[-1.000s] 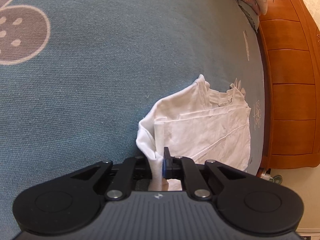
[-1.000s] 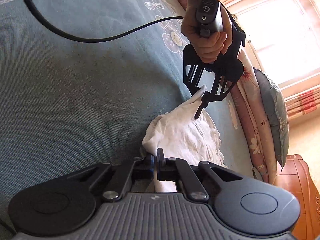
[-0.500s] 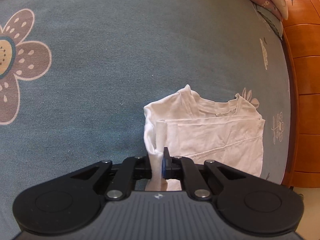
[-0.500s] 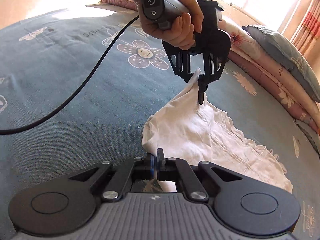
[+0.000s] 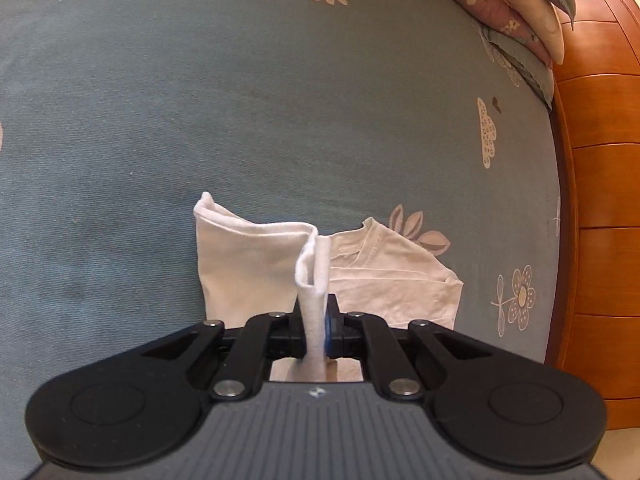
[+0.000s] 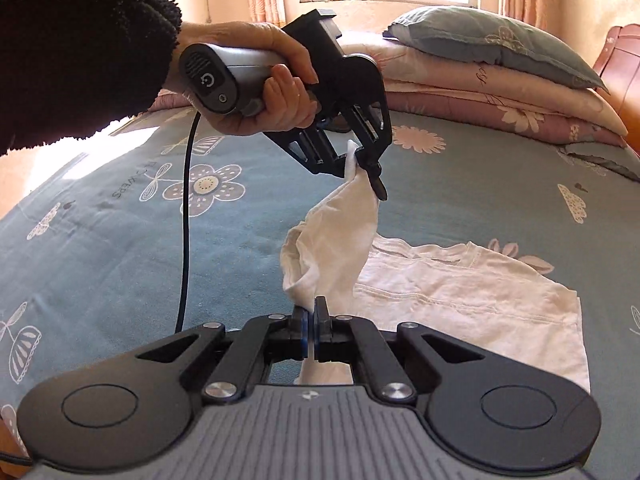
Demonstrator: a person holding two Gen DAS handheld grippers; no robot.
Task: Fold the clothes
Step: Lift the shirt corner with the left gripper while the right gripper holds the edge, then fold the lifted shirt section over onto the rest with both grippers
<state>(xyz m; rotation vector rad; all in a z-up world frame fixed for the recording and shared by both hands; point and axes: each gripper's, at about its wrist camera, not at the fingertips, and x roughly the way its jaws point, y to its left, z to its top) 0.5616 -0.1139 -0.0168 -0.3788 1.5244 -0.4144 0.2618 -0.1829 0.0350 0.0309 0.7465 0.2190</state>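
Both tools clamped on same white garment, one edge each.

L tool: jaws closed on a doubled strip of white cloth standing upright between the pads. In R wrist view the L tool is above the bed, tips pointing down, pinching a raised corner; cloth hangs from it in a cone. Person's hand wraps its grey handle, black fleecy sleeve above, black cable trailing down over the bed.

R tool: jaws closed on a bunched fold of the same lifted edge, cloth poking out behind the pads.

Garment posn: on blue-grey bedsheet w/ flower print, approx mid-bed. Lifted part spans betw. the two tools; rest lies flat to the right, neckline seam visible, a fold line across it.

Background: stacked pillows/quilts at head of bed, window behind. Orange wood bed frame on right edge in L wrist view.
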